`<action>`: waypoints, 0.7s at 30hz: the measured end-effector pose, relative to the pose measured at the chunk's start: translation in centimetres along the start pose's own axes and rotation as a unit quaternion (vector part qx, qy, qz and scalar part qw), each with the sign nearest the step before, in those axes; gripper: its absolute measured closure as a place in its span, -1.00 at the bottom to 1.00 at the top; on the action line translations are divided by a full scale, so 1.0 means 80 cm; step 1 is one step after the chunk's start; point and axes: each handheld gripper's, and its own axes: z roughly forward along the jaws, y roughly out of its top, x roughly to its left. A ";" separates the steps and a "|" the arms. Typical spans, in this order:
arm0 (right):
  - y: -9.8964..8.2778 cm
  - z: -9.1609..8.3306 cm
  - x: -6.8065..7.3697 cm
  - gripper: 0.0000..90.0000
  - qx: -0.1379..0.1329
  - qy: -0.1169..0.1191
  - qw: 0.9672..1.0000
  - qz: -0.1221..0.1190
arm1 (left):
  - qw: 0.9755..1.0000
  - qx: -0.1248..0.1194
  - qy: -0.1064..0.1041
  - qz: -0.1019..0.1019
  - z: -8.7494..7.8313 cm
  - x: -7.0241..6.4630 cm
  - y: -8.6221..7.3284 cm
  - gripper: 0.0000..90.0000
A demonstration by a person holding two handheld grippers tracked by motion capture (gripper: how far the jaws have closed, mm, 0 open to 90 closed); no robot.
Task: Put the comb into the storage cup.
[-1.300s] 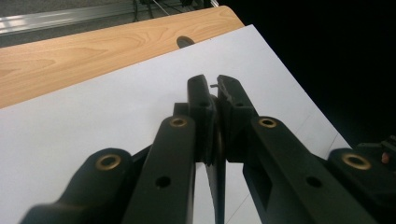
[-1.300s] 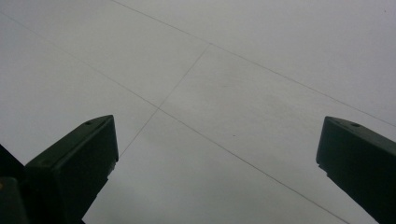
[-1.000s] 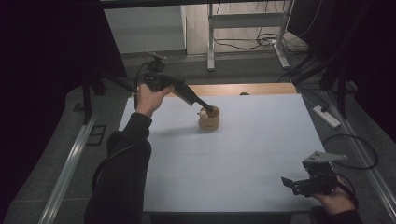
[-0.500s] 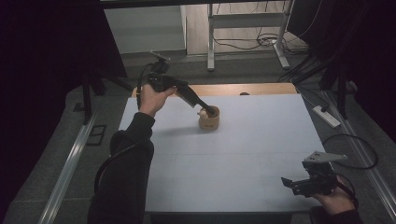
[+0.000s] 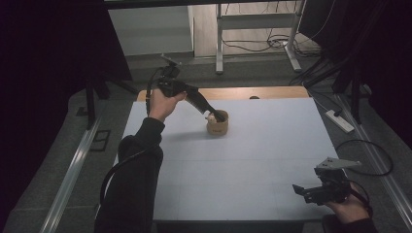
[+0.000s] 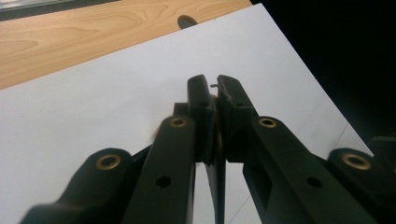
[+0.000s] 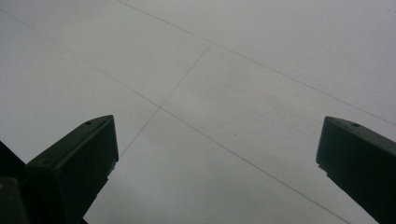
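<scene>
A small round wooden cup (image 5: pixel 217 127) stands on the white table top (image 5: pixel 272 150), left of centre and toward the back. My left gripper (image 5: pixel 219 116) slants down into its mouth from the left. In the left gripper view the gripper (image 6: pixel 211 86) has its jaws pressed together on a thin dark edge, seemingly the cup's wall. Something small and pale (image 5: pixel 210 116) sits at the cup's rim beside the jaws. My right gripper (image 5: pixel 299 190) hovers low at the front right corner. Its jaws (image 7: pixel 218 121) stand wide apart over bare white surface.
A strip of bare wood (image 5: pixel 262 92) runs along the table's far edge, with a dark hole (image 6: pixel 187 21) in it. On the floor to the right lie a power strip (image 5: pixel 340 121) and a looping cable (image 5: pixel 374 155). Metal frame legs (image 5: pixel 218 43) stand behind the table.
The left hand has shifted slightly rightward at the cup. The cup and the right gripper have stayed where they were.
</scene>
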 end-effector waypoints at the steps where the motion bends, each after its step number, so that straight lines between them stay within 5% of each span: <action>1: 0.000 0.000 0.000 -1.00 0.000 0.000 1.000 0.000 | 1.000 0.001 0.000 0.000 0.001 0.000 0.000 0.86; 21: 0.000 0.001 0.001 -1.00 0.002 -0.001 1.000 -0.003 | 1.000 0.012 0.009 -0.005 0.016 -0.003 -0.001 0.85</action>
